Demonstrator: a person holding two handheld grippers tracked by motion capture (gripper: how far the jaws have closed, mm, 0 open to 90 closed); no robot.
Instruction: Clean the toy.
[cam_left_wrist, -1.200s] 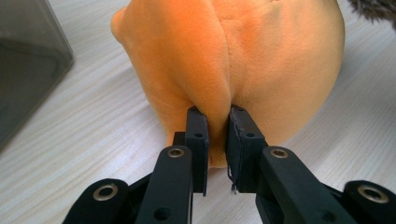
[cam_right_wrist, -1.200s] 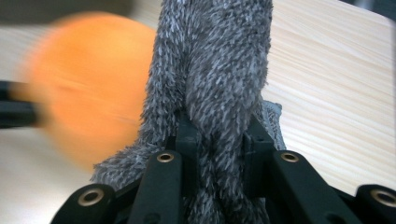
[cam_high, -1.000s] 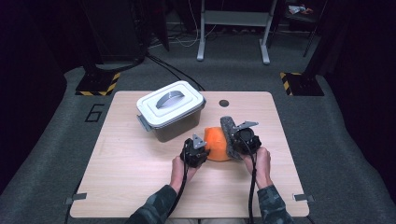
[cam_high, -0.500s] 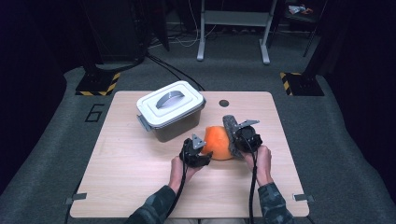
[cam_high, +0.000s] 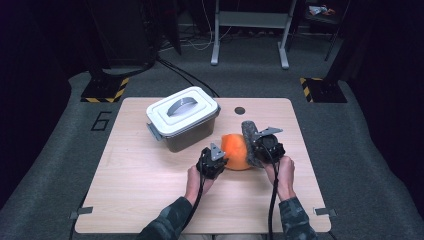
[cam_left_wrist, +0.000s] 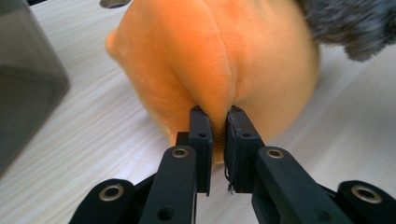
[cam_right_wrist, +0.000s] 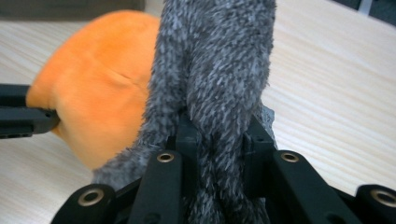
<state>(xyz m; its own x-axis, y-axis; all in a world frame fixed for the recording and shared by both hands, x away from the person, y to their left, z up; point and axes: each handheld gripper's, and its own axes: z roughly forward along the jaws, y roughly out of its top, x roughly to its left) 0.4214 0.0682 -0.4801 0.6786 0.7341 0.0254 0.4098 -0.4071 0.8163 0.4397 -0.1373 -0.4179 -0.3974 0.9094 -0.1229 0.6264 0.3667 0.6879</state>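
At centre of the high view, the round orange plush toy (cam_high: 235, 151) lies on the pale wooden table (cam_high: 125, 195). The left gripper (cam_left_wrist: 218, 126) has just clenched, pinching its orange fabric; the right gripper (cam_right_wrist: 218, 133) grasps its grey furry part (cam_right_wrist: 219, 60).

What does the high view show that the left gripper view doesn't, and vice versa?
High view alone: the whole table, the lidded grey box complete with its handle, both hands, and the right gripper shut on the grey furry part. Left gripper view alone: the left gripper close up, its jaws pinching a fold of the orange plush; they have just closed on it. Shared: the orange plush toy, its grey furry part, the wooden tabletop and a side of the box.
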